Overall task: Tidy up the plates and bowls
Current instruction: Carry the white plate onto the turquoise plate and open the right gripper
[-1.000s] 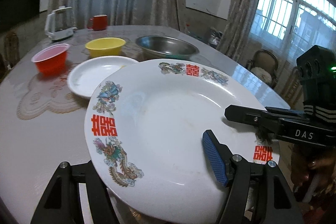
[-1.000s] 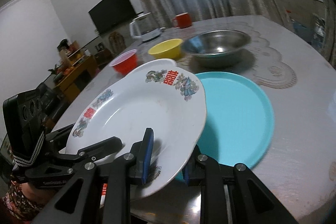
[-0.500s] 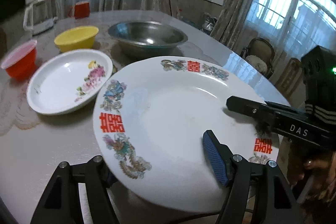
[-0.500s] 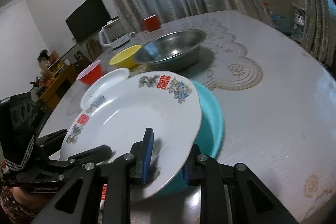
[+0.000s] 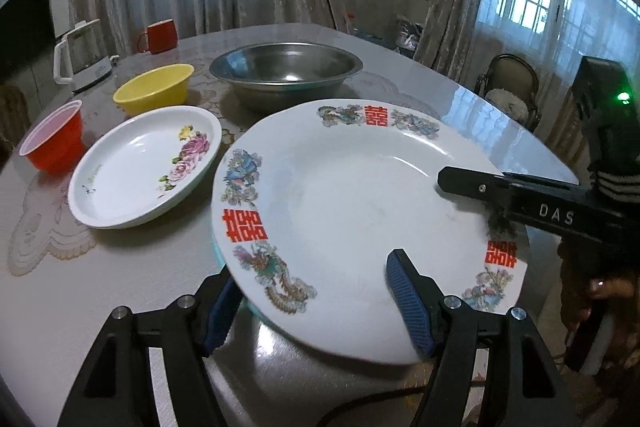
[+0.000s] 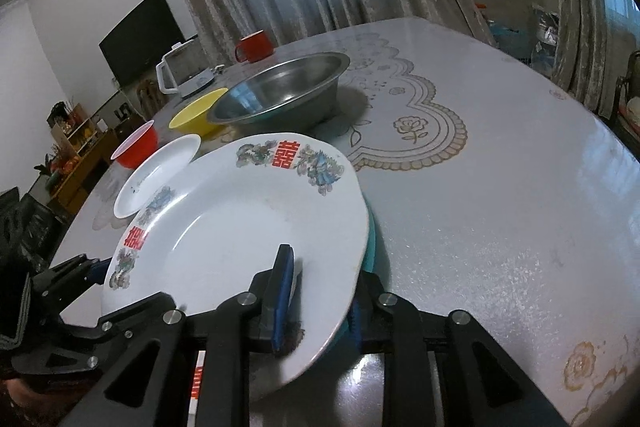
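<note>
A large white plate with dragon pictures and red characters (image 5: 352,203) (image 6: 240,223) lies over a teal plate, of which only a thin edge (image 6: 371,239) shows. My left gripper (image 5: 316,303) has spread jaws around the plate's near rim; a gap shows at the left pad (image 5: 218,311). My right gripper (image 6: 320,295) is shut on the plate's rim, one pad (image 6: 284,291) on top and one below. It also shows in the left wrist view (image 5: 472,183). A smaller white plate with pink flowers (image 5: 144,163) (image 6: 156,179) lies to the left.
A steel bowl (image 5: 286,75) (image 6: 280,91), a yellow bowl (image 5: 154,93) (image 6: 196,113) and a red bowl (image 5: 54,137) (image 6: 136,145) stand farther back. A red mug (image 5: 158,35) and a white kettle (image 5: 80,55) are at the far edge. The table's edge (image 5: 532,143) runs on the right.
The decorated plate has moved right and down over the teal plate, which is now almost hidden. The left gripper's left jaw has come off the plate's rim.
</note>
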`<move>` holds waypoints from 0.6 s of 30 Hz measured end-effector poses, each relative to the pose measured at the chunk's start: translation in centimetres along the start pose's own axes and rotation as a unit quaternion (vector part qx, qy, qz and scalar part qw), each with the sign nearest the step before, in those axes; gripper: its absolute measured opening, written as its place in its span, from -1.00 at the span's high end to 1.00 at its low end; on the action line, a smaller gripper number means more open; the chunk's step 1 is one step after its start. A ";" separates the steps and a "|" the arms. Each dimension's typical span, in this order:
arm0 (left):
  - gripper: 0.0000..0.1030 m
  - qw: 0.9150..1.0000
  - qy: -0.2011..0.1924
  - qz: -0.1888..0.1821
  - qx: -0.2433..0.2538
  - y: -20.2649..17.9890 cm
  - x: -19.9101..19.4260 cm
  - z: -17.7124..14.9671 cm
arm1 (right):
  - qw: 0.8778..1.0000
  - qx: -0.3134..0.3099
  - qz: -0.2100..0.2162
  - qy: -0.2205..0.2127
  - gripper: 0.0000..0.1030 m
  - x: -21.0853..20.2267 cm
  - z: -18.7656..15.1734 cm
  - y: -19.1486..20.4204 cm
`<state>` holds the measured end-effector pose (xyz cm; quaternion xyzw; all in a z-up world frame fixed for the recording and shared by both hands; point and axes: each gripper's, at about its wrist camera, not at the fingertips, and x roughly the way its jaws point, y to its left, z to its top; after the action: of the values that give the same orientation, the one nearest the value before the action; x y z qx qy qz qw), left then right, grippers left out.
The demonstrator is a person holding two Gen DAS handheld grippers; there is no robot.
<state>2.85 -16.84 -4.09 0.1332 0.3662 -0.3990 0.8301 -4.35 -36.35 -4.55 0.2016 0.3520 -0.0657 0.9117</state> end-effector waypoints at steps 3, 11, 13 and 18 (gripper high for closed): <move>-0.38 1.000 -0.011 0.027 0.010 0.0 -0.6 -0.2 | 1.000 0.012 0.007 -0.003 0.43 -0.4 -0.1 -0.1; -0.39 0.999 -0.020 0.032 -0.008 1.3 -0.9 -0.5 | 0.999 0.004 -0.023 -0.030 0.52 -2.8 -0.7 0.2; -0.39 0.999 -0.023 0.034 -0.009 1.4 -0.8 -0.5 | 0.999 -0.009 -0.040 -0.029 0.66 -2.8 -0.7 0.3; -0.39 0.999 -0.020 0.035 -0.016 1.8 -0.7 -0.2 | 0.998 -0.011 -0.045 -0.036 0.65 -2.5 -0.6 0.4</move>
<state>3.83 -15.16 -3.91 0.1249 0.3512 -0.3659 0.8528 -6.49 -35.79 -3.20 0.1729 0.3288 -0.1095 0.9220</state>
